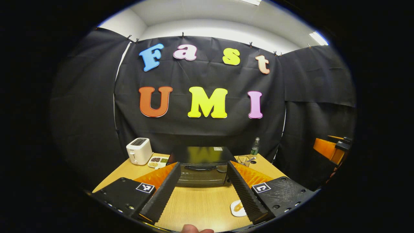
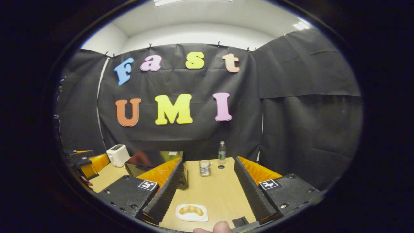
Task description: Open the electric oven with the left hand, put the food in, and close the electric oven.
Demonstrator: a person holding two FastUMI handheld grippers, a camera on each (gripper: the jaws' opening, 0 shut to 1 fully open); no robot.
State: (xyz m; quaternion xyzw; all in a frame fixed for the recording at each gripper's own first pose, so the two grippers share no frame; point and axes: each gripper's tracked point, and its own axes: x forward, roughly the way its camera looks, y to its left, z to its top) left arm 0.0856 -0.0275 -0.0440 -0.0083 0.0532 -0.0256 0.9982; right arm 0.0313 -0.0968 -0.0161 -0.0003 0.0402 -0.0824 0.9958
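Observation:
A black electric oven [image 1: 201, 165] stands at the back middle of the wooden table, door shut, handle across the top of its glass front. My left gripper [image 1: 202, 191] is open in front of it, well short of the door, with nothing between its fingers. The food, a croissant on a small white plate [image 2: 191, 212], lies near the table's front edge. My right gripper [image 2: 205, 191] is open above and just behind that plate. In the left gripper view the plate [image 1: 237, 208] peeks out beside the right finger. The oven [image 2: 152, 163] shows left of centre in the right gripper view.
A white toaster [image 1: 139, 150] and a divided snack tray [image 1: 157, 161] sit left of the oven. A small wire basket [image 1: 244, 160] and a bottle [image 1: 255, 146] stand to its right. The other gripper [image 1: 333, 150] shows at the far right edge.

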